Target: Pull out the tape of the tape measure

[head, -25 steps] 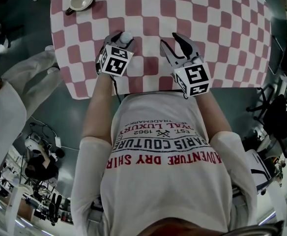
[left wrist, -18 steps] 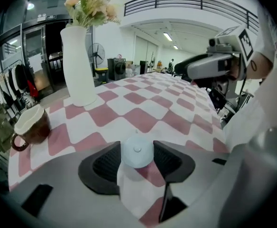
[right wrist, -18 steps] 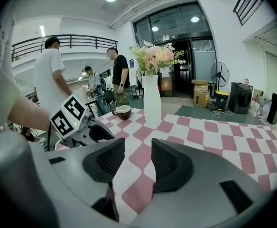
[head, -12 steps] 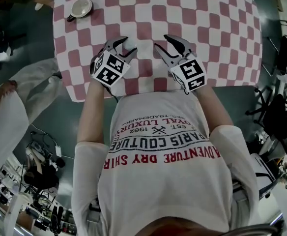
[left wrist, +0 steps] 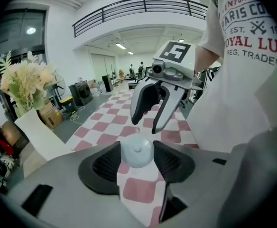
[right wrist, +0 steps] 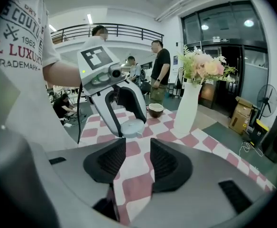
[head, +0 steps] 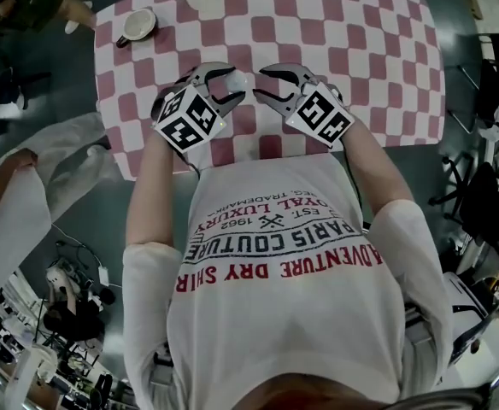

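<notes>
The left tool (head: 230, 84) clamps a round white tape measure (left wrist: 137, 149) over the checked surface (head: 361, 49); the right tool (right wrist: 138, 148), jaws apart and just narrowing, holds nothing; the shirt (head: 284, 254) reads "PARIS COUTURE"

A cup (head: 137, 26) sits far left on the checked table (head: 361, 49), and a white vase of flowers (right wrist: 188, 103) stands at its far edge.

Left gripper (head: 229, 84) points toward 2 o'clock, jaws clamped on the tape measure (head: 240, 80); right gripper (head: 265, 86) points toward 10 o'clock, its empty jaws apart, just closing slightly
</notes>
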### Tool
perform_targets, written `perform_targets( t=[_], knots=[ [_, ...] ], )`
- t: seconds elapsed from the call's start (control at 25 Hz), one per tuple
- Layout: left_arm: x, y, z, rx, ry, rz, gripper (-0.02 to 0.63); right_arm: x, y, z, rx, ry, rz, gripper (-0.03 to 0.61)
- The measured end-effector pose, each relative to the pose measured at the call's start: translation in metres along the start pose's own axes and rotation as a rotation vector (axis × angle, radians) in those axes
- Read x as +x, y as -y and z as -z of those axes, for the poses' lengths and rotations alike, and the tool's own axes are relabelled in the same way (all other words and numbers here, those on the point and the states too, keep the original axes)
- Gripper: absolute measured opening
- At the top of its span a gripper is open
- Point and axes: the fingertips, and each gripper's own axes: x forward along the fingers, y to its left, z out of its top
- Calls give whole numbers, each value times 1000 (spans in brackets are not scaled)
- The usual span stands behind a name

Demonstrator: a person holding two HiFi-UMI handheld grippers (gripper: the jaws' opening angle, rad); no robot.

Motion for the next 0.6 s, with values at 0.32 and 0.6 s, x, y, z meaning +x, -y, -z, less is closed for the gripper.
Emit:
perform_targets(
  t=[0.32,0.6],
  knots=[
    [5,21,-13,153,-37,108,232,-5,-7,6,-191,-69,-81,109],
    [6,21,-22,217,-51,123,232,-8,-11,10,-324,-111,-101,48]
  ],
)
